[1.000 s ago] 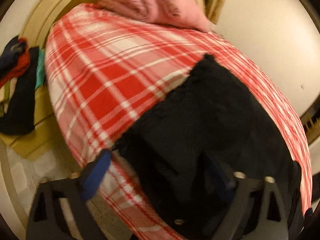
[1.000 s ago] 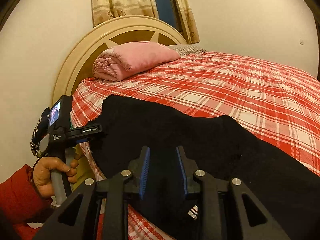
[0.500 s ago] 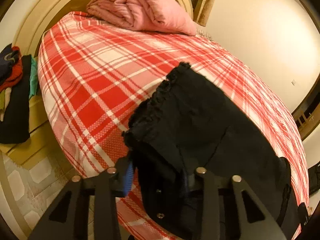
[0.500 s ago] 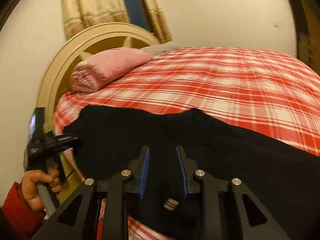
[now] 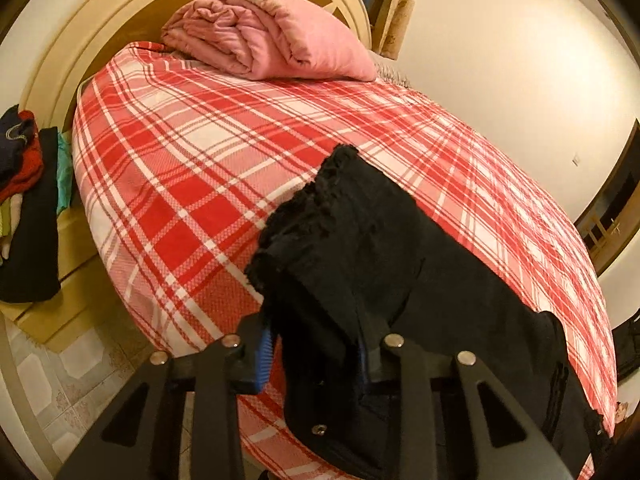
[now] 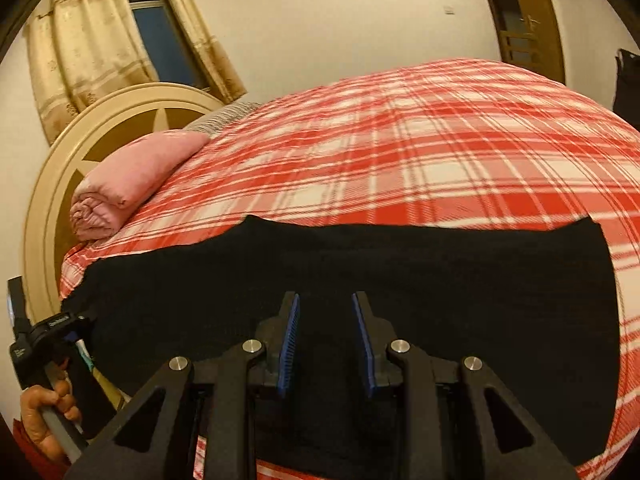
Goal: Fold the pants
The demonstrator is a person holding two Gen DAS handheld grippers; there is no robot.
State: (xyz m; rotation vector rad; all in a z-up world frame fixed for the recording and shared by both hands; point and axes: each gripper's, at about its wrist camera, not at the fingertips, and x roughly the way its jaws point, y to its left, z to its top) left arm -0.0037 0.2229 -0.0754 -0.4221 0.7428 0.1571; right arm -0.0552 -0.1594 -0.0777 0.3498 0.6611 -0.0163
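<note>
Black pants (image 5: 400,264) lie along the near edge of a bed with a red and white plaid sheet (image 5: 192,168). My left gripper (image 5: 314,352) is shut on the pants' frayed end, with cloth bunched between its blue pads. In the right wrist view the pants (image 6: 400,264) spread wide across the bed's near edge. My right gripper (image 6: 326,340) sits low over their near edge, its blue pads a little apart with black cloth between them; whether they pinch it I cannot tell. The left gripper (image 6: 76,318) shows at far left, at the pants' end.
A folded pink quilt (image 5: 264,36) lies at the head of the bed by the round cream headboard (image 5: 80,28). A pile of clothes (image 5: 24,184) sits on a low wooden stand left of the bed. Tiled floor (image 5: 72,380) lies below. A door (image 6: 520,20) stands at the far right.
My left gripper closed from wide open onto the pants' end and drew it out. The right gripper swung right along the pants, which now lie stretched wider across the bed edge.
</note>
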